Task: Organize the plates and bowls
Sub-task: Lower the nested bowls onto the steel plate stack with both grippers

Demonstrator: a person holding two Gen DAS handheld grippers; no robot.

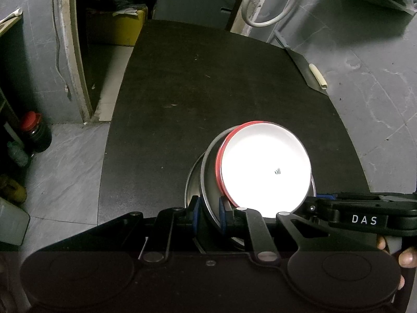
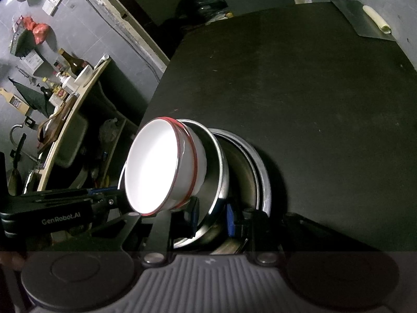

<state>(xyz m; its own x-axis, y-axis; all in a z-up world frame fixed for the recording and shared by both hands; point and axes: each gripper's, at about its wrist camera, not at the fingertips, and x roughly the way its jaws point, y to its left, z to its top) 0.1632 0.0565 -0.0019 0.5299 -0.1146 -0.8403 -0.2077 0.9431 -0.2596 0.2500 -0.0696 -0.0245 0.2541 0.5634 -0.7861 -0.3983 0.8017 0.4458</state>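
Dark tabletop, near edge: stack of dishes. Bottom of stack, a steel plate flat on the table. In it, a steel bowl tipped up on edge. Nested inside that, a white enamel bowl with red rim, glare-white inside, one small dark mark on its floor, otherwise no contents visible. Red-rimmed bowl also tilted, mouth turned toward the left side of the table in the right wrist view.

Left gripper: jaws narrow, blue pads clamped on the steel bowl's rim at its near side. Right gripper: jaws narrow too, blue pads pinching the same steel rim, one pad inside, one outside. Each gripper visible in the other's view, close beside the stack. Fingers of a hand wrapped on the right gripper's handle.

Far right corner of the table: flat metal sheet overhanging the edge, a pale roll lying on it. Rest of tabletop bare and scuffed. Left of the table, on the floor, a dark jar with red lid.
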